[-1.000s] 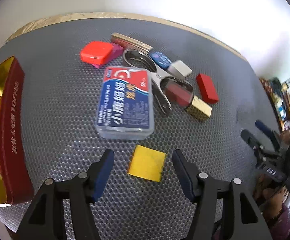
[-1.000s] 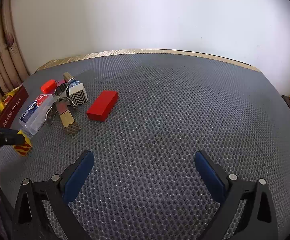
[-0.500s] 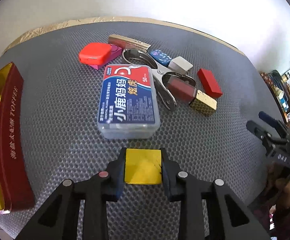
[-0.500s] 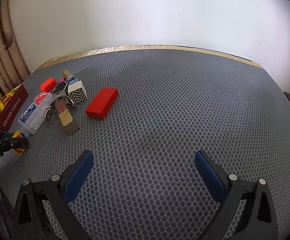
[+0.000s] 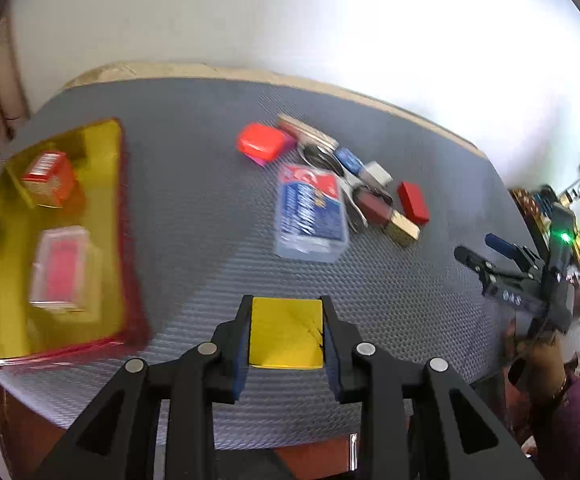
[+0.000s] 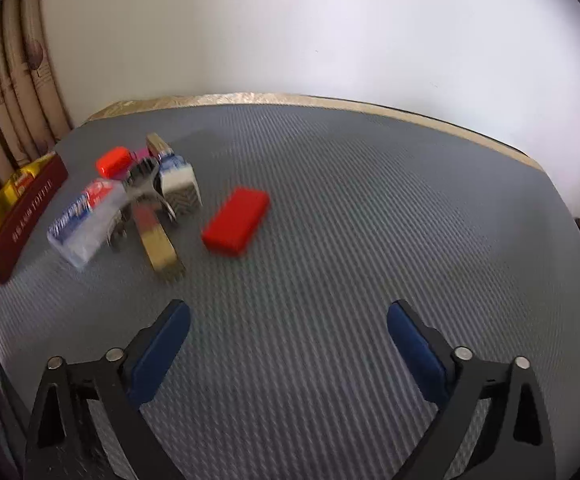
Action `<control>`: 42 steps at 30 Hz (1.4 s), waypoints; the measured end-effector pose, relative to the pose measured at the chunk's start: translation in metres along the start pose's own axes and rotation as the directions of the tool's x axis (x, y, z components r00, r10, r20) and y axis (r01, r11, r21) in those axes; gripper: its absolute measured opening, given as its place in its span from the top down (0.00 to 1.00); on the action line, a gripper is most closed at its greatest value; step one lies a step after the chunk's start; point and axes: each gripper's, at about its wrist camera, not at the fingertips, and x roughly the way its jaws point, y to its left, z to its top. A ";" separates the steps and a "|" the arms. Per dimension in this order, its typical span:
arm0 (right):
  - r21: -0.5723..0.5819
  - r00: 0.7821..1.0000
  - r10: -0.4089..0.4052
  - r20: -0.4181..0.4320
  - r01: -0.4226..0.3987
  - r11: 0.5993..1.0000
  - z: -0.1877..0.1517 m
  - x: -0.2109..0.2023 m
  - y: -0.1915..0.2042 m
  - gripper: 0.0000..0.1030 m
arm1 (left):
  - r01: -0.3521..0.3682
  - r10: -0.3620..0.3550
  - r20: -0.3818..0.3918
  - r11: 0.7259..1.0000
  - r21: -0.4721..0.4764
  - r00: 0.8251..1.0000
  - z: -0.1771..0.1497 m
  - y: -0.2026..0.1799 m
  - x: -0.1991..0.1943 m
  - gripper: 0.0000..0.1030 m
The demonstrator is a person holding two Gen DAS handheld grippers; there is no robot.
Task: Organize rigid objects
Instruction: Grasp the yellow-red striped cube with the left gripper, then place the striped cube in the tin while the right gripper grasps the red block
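Table (image 5: 210,184): grey mat, loose pile of small items. Red-and-gold box (image 5: 118,240): at left, two items inside. Left tongs (image 5: 286,332): clenched on yellow block (image 5: 286,332), lifted; next, carry over box, release. Right tongs (image 6: 288,344): spread, empty.

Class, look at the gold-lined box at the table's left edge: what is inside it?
Inside the gold-lined box sit an orange carton and a clear case with a red insert. Blur hides any print; whatever lies beneath them is covered.
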 end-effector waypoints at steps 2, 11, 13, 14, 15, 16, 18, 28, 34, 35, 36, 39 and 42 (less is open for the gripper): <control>0.013 1.000 -0.006 -0.023 0.006 1.000 0.019 0.012 0.004 0.12 | -0.019 0.020 0.018 1.000 -0.024 1.000 0.006 0.012 -0.011 0.70; 0.015 0.989 -0.040 -0.140 0.043 0.999 0.058 0.069 0.026 0.33 | -0.136 0.148 0.084 0.981 -0.137 0.985 0.033 0.091 -0.049 0.70; 0.012 0.983 -0.044 -0.176 0.047 0.999 0.059 0.078 0.030 0.47 | -0.174 0.188 0.084 0.972 -0.159 0.978 0.038 0.111 -0.050 0.70; 0.001 0.980 -0.056 -0.192 0.057 0.998 0.059 0.082 0.032 0.52 | -0.192 0.208 0.079 0.967 -0.169 0.975 0.040 0.122 -0.051 0.70; -0.012 0.981 -0.068 -0.183 0.067 0.998 0.060 0.083 0.035 0.54 | -0.213 0.229 0.069 0.960 -0.182 0.971 0.043 0.133 -0.049 0.70; -0.021 0.980 -0.072 -0.188 0.069 0.997 0.061 0.084 0.036 0.55 | -0.224 0.239 0.062 0.956 -0.189 0.969 0.044 0.140 -0.045 0.70; -0.034 0.979 -0.066 -0.194 0.061 0.998 0.063 0.086 0.039 0.67 | -0.239 0.253 0.046 0.949 -0.205 0.966 0.047 0.156 -0.039 0.70; -0.020 0.982 -0.064 -0.177 0.061 0.998 0.062 0.080 0.038 0.74 | -0.375 0.390 0.020 0.897 -0.235 0.920 0.072 0.198 -0.011 0.67; 0.055 0.989 -0.023 -0.143 0.032 0.998 0.073 0.053 0.019 0.74 | -0.323 0.361 0.053 0.883 -0.341 0.931 0.047 0.192 -0.035 0.64; 0.066 0.992 -0.004 -0.126 0.012 0.998 0.078 0.045 0.020 0.74 | -0.322 0.367 0.069 0.880 -0.350 0.928 0.038 0.186 -0.042 0.63; 0.068 0.993 0.007 -0.116 0.001 0.998 0.081 0.038 0.022 0.74 | -0.327 0.379 0.084 0.874 -0.358 0.921 0.028 0.181 -0.048 0.60; 0.050 0.995 0.061 -0.074 -0.057 0.997 0.096 0.018 0.041 0.74 | -0.346 0.412 0.094 0.851 -0.395 0.906 0.000 0.174 -0.063 0.53; 0.018 0.994 0.103 -0.033 -0.102 0.995 0.108 -0.001 0.066 0.74 | -0.333 0.398 0.072 0.841 -0.426 0.915 -0.025 0.176 -0.072 0.53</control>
